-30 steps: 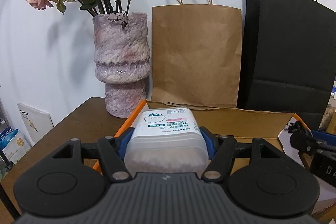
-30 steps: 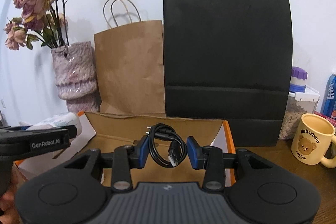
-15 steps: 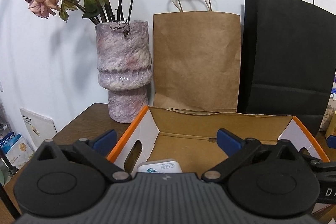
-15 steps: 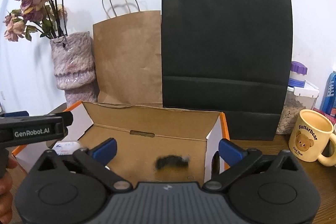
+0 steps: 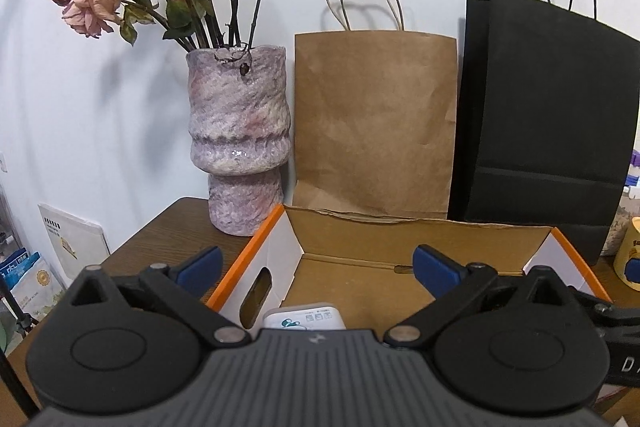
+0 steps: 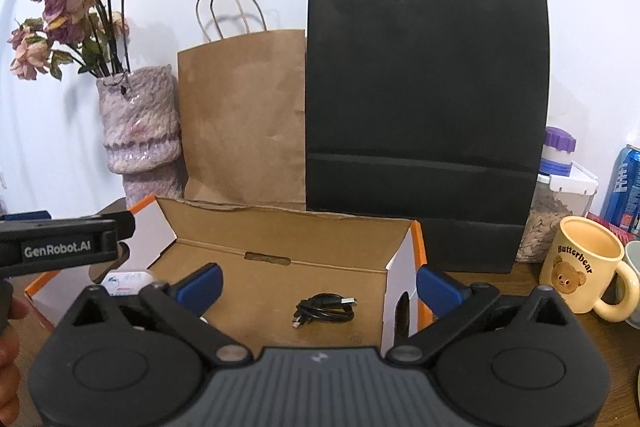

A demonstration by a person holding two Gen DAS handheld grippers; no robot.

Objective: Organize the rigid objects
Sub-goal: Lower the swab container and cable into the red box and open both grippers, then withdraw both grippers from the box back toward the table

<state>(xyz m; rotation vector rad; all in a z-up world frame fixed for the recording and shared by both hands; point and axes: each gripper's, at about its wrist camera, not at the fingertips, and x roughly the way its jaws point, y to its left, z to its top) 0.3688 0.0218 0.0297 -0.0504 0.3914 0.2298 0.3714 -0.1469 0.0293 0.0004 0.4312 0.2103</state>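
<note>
While both tools [image 5: 316, 265] [image 6: 318, 281] gape empty: coiled cable [image 6: 325, 309] flat in box [image 6: 280, 231], long axis left-right, plug rightward.

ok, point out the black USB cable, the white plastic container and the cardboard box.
black USB cable [image 6: 325, 310], right wrist view, middle of the coil.
white plastic container [image 5: 304, 317], left wrist view, printed lid.
cardboard box [image 6: 280, 227], right wrist view, inner back wall.

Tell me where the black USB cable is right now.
In the right wrist view, the black USB cable lies coiled on the floor of the open cardboard box, toward its right end, well apart from the white container at the left end.
</note>
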